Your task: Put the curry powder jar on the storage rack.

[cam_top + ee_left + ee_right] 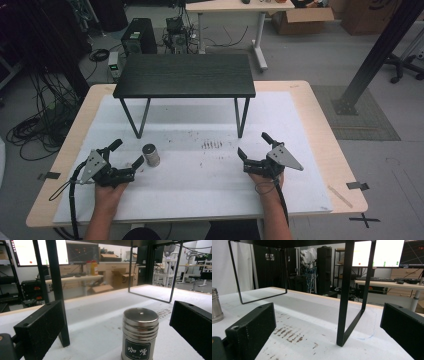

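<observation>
A small steel spice can (150, 154) with a dark label stands upright on the white mat. In the left gripper view the can (140, 335) rises just ahead of the two black jaws, between their lines. My left gripper (127, 154) is open, held low at the can's left, its right jaw tip close to the can. My right gripper (254, 144) is open too, at the mat's right, with nothing between its jaws. The can (216, 305) appears far left in the right gripper view.
A black low shelf (185, 75) on thin metal legs stands on the mat's far half; one leg (344, 297) is close ahead of the right gripper. Brown scuff marks (212, 145) stain the white mat (200, 175). The wooden table edge (345, 170) lies right.
</observation>
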Tool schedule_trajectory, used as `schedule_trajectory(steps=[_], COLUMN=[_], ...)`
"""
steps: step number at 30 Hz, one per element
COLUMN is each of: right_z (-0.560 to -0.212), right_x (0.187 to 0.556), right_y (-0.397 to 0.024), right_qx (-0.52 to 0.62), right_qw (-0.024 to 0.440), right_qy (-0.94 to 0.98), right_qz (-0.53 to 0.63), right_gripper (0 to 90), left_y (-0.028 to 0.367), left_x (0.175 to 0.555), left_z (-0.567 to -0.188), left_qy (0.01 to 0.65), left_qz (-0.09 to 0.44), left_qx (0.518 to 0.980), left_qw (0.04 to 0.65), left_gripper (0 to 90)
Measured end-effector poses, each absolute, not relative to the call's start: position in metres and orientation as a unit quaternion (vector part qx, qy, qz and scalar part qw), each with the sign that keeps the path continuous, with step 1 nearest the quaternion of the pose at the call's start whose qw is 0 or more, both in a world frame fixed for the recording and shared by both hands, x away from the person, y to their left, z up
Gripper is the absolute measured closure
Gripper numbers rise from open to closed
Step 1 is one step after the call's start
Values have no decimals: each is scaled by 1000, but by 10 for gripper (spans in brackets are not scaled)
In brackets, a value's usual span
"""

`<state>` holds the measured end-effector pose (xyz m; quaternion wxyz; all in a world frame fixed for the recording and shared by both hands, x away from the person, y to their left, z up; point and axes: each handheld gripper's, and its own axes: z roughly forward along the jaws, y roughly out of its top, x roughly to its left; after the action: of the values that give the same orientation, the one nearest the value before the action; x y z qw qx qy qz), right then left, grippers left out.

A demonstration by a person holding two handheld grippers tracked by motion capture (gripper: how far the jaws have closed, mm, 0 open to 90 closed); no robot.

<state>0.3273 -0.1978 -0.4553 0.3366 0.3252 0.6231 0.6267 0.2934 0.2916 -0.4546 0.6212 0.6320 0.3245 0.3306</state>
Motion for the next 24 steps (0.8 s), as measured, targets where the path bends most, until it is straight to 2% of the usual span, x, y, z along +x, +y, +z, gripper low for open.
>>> schedule_trajectory(steps=[24], right_z=[-455], right_x=[327], right_y=[-197], right_qx=[325], right_qw=[337], right_qy=[624], right_qz=[625], right_gripper=[0], left_y=[292], left_x=[294], left_z=[-454], left_qy=[326], left_qz=[330], left_qx=[632], left_qw=[621], left_gripper=[5])
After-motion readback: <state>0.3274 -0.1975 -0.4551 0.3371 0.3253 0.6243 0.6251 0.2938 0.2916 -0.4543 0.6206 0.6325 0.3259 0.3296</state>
